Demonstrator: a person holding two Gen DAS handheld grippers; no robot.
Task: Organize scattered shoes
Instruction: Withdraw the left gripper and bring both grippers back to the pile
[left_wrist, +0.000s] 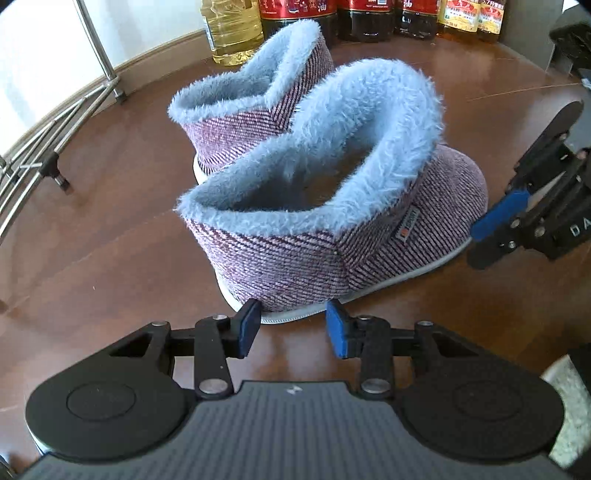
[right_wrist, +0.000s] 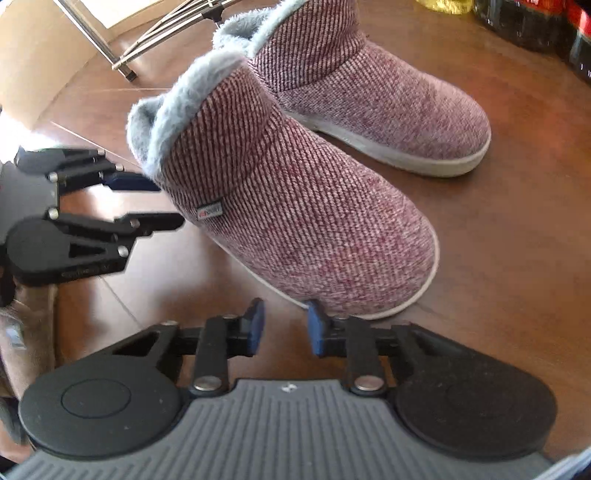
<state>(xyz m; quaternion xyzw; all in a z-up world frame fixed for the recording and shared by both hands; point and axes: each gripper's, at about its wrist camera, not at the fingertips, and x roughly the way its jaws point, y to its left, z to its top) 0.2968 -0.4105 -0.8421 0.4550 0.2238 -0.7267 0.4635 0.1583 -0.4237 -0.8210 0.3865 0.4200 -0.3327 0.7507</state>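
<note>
Your left tongs (left_wrist: 291, 325) and right tongs (right_wrist: 282, 326) both sit released. At twelve o'clock stand two ribbed mauve knit slippers (left_wrist: 332, 229), fuzzy blue-grey collars, on glossy brown floor (left_wrist: 110, 258).

Left black two-finger gripper (left_wrist: 290, 325) and right black two-finger gripper (right_wrist: 282, 323) are hovering, blue-padded jaws parted, gripping nothing.

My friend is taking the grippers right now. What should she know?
Left gripper: open, empty, at the heel of the near slipper.
Right gripper: open, empty, at that slipper's toe.
Far slipper stands right beside the near one, both upright on the brown floor, toes pointing the same way.
Done: the pair looks lined up.
Left: probably just a small nudge to straighten it, or back away.
</note>
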